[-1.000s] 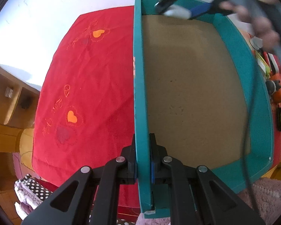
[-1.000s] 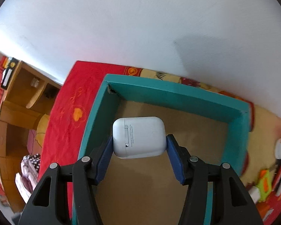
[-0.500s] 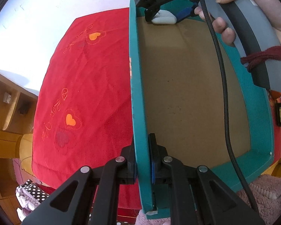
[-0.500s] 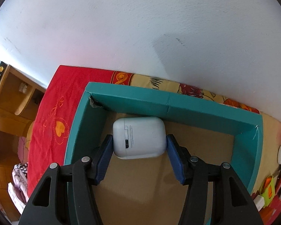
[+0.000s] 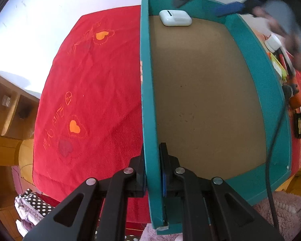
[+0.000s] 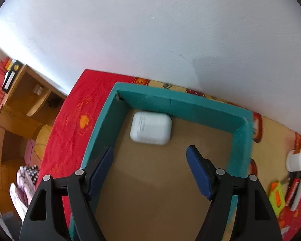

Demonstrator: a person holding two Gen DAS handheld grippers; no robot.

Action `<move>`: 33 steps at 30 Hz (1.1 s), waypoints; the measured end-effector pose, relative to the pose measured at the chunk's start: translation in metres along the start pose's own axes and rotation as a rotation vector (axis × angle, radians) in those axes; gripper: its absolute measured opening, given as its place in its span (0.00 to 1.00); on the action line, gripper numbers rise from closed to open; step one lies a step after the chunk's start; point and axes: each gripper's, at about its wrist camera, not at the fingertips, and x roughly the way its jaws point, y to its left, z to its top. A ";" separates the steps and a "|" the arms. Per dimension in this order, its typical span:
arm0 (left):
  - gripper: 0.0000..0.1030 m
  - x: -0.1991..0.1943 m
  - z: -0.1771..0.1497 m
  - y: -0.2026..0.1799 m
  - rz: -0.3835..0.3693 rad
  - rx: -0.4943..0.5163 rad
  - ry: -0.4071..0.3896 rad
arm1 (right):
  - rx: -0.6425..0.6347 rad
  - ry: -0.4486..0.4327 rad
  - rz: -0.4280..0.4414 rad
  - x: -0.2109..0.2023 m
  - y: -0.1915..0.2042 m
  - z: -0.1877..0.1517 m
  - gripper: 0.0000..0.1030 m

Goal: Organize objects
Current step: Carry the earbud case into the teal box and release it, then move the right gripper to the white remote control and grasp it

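Right gripper (image 6: 150, 154) fingers opening, earbud case (image 6: 151, 128) released into box (image 6: 182, 104); left gripper (image 5: 153, 150) still clamps wall.

The setting was a home bedroom: a red heart-embroidered bedspread (image 5: 86, 92) covered the bed, a wooden shelf unit (image 5: 8, 108) stood at 9 o'clock, and a pink rug (image 5: 287, 206) lay at 5 o'clock.

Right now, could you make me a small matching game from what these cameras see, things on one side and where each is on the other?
Things:
1. white case
2. left gripper
3. right gripper
4. white jar

Places or states:
A. clamped on the teal box wall
B. on the cloth outside the box
C. lying in a far corner of the box
D. opening, nothing between its fingers

Pairs: 1-C, 2-A, 3-D, 4-B
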 end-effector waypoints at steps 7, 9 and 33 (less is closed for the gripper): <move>0.08 0.002 0.004 0.005 -0.003 -0.019 0.005 | -0.043 -0.030 -0.016 -0.044 -0.015 -0.034 0.74; 0.08 0.003 0.004 0.010 -0.020 -0.041 0.006 | -0.048 -0.037 -0.040 -0.050 -0.019 -0.042 0.74; 0.08 0.005 0.004 0.004 0.010 -0.081 0.019 | 0.187 -0.053 -0.279 -0.105 -0.213 -0.122 0.74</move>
